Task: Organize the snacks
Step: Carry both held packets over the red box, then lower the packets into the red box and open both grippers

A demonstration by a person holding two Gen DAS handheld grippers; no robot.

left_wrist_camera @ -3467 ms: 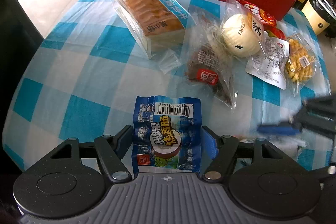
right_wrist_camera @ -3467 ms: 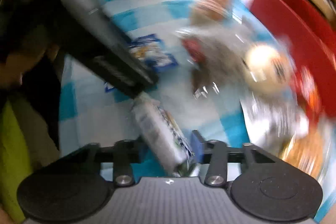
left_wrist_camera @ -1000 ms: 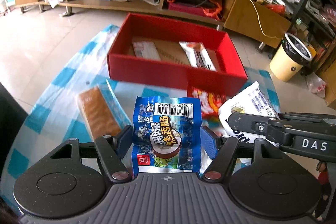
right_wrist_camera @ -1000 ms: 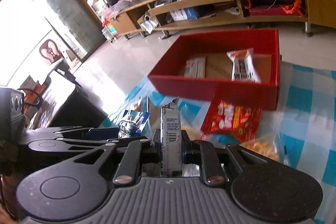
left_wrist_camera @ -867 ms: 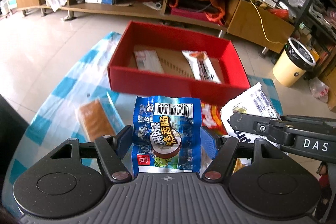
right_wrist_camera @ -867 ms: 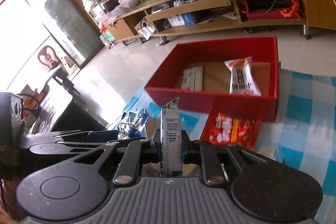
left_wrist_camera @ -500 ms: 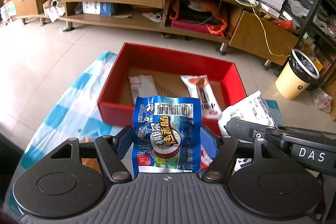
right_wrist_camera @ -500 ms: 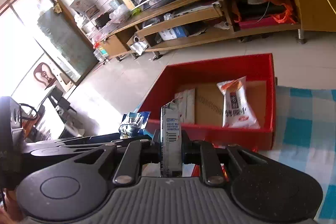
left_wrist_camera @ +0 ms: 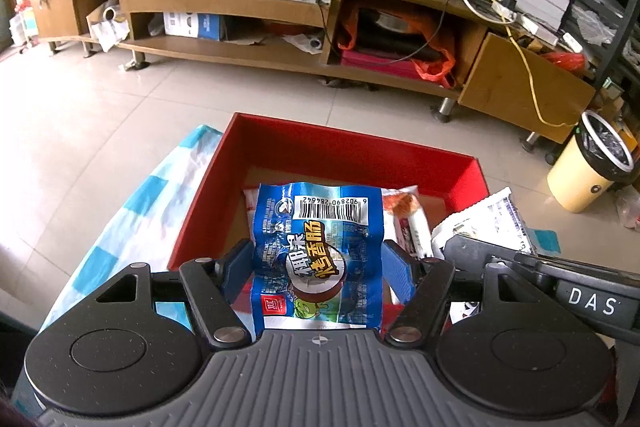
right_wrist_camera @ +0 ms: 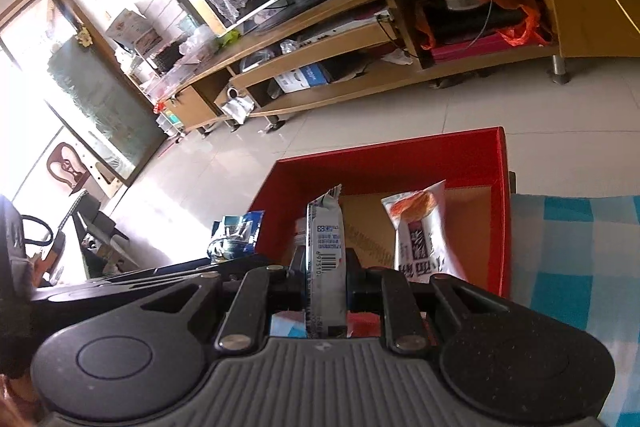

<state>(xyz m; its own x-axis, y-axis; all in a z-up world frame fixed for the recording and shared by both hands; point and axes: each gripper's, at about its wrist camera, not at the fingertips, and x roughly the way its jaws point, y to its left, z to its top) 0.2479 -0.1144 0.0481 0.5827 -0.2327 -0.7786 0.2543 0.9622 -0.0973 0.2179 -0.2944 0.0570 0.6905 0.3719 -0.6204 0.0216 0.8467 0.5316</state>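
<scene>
My left gripper point(left_wrist_camera: 318, 261) is shut on a blue snack packet point(left_wrist_camera: 318, 255) with a barcode at its top, held above the near wall of the red box point(left_wrist_camera: 200, 211). My right gripper point(right_wrist_camera: 325, 271) is shut on a thin grey-white packet point(right_wrist_camera: 325, 251) standing on edge, over the same red box point(right_wrist_camera: 384, 155). Inside the box lie a white packet with an orange end point(right_wrist_camera: 420, 239) and another white packet point(left_wrist_camera: 250, 201), mostly hidden behind the blue one. The right gripper's body point(left_wrist_camera: 560, 279) shows at the right of the left wrist view.
The box stands at the far end of a table under a blue-and-white checked cloth point(left_wrist_camera: 132, 219). Beyond are a tiled floor, a long wooden TV stand point(left_wrist_camera: 280, 27) and a yellow waste bin point(left_wrist_camera: 588, 163). A white printed snack bag point(left_wrist_camera: 492, 223) lies right of the box.
Both grippers have carried their packets forward from over the table's snacks to above the red box. The box now sits closer and lower in both views. Neither grip has changed.
</scene>
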